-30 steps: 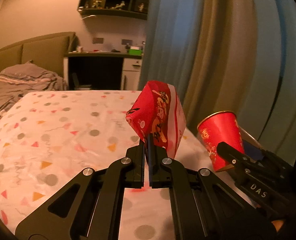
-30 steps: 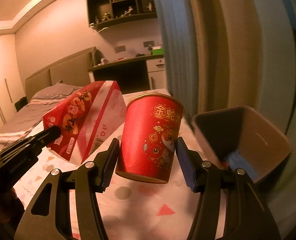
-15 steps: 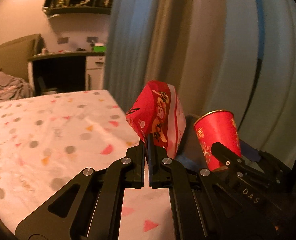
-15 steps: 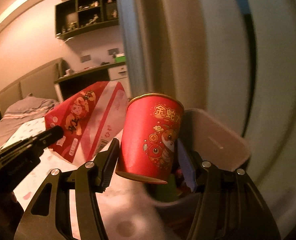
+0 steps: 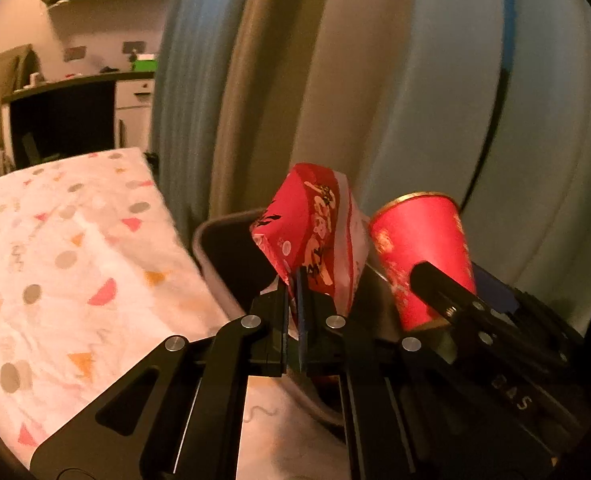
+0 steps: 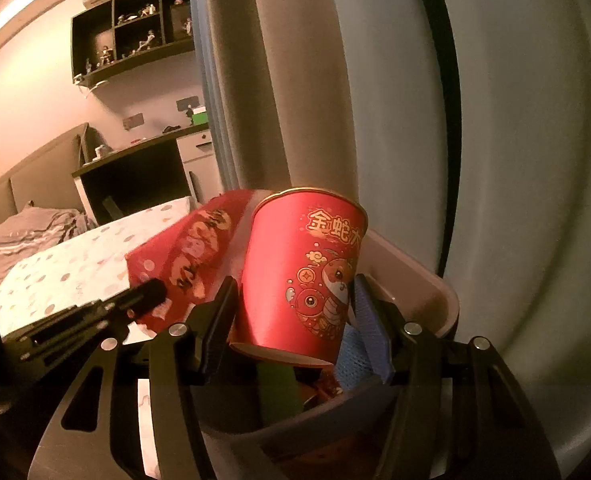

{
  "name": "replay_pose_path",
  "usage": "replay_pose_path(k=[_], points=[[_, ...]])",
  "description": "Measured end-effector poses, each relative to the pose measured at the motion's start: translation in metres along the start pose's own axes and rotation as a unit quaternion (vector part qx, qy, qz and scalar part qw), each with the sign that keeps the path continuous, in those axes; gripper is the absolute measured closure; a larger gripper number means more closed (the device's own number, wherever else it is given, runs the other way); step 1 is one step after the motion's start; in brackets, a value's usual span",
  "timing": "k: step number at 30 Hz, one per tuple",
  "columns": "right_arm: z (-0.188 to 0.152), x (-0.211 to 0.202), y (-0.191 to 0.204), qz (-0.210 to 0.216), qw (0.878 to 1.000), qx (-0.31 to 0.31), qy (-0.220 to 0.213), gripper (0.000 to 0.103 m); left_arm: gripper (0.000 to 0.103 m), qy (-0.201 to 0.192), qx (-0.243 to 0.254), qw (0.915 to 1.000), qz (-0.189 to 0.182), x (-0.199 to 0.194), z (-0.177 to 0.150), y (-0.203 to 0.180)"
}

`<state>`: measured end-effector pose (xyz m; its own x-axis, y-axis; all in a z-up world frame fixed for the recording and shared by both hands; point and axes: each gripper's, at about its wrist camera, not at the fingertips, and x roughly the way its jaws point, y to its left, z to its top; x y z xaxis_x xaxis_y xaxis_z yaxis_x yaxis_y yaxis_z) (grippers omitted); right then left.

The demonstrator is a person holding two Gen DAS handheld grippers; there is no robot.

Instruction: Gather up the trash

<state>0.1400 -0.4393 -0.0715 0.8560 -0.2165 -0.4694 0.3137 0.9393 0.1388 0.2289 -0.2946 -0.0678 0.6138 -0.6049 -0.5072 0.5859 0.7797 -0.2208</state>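
- The left gripper point(image 5: 295, 292) has its fingers almost together, with only a thin gap; log motion says they are just starting to part. The lower edge of a red pack point(image 5: 311, 236) sits pinched in that gap.
- The pack stands tilted above the near-left part of a grey bin point(image 5: 211, 252), clear of the bed point(image 5: 63, 264) on the left.
- The right gripper point(image 6: 295, 312) has its fingers about half spread, one pad on each side of a red cup point(image 6: 299, 272).
- The cup is upright, leaning a little, held by its lower wall over the bin's point(image 6: 423, 292) open mouth.
- In the right view the pack point(image 6: 187, 252) is just left of the cup, close beside it; I cannot tell whether they touch.
- Inside the bin lie a green item point(image 6: 277, 392) and a blue mesh piece point(image 6: 359, 344).
- Curtains point(image 5: 375, 80) hang behind the bin.
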Motion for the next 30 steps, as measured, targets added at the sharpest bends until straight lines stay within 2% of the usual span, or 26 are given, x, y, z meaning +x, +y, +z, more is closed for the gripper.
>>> replay_pose_path(k=[4,6,9,12,15,17,19,24,27,30], points=[[0.003,0.008,-0.002,-0.001,1.0,0.004,0.004,0.045,0.081,0.009,0.0,0.9998,-0.016,0.008,-0.003,0.003],[0.004,0.011,-0.004,-0.002,1.0,0.009,0.007,0.044,0.056,0.01,-0.007,0.9998,-0.013,0.009,-0.004,0.009],[0.005,0.014,-0.007,-0.001,1.0,0.011,0.01,0.044,0.033,0.002,-0.03,0.9995,-0.002,0.004,-0.006,0.022],[0.005,0.014,-0.007,0.001,1.0,0.007,0.007,0.044,0.019,-0.014,-0.046,0.9983,0.034,-0.008,-0.006,0.035],[0.01,0.016,-0.003,0.005,1.0,-0.002,0.003,0.034,0.009,-0.031,-0.049,0.9963,0.064,-0.023,-0.005,0.041],[0.012,0.012,0.001,0.002,1.0,-0.011,-0.005,0.03,0.006,-0.038,-0.044,0.9946,0.086,-0.033,-0.004,0.042],[0.012,0.006,0.009,-0.005,1.0,-0.023,-0.014,0.021,0.006,-0.041,-0.041,0.9928,0.105,-0.044,-0.005,0.042],[0.004,-0.016,0.027,-0.031,0.997,-0.056,-0.039,0.006,0.006,-0.053,-0.016,0.9872,0.15,-0.075,-0.016,0.037],[-0.004,-0.03,0.039,-0.037,0.995,-0.076,-0.046,0.006,0.006,-0.062,-0.006,0.9838,0.168,-0.095,-0.024,0.036],[-0.01,-0.04,0.045,-0.036,0.996,-0.069,-0.044,0.006,0.006,-0.067,-0.01,0.981,0.182,-0.116,-0.033,0.04]])
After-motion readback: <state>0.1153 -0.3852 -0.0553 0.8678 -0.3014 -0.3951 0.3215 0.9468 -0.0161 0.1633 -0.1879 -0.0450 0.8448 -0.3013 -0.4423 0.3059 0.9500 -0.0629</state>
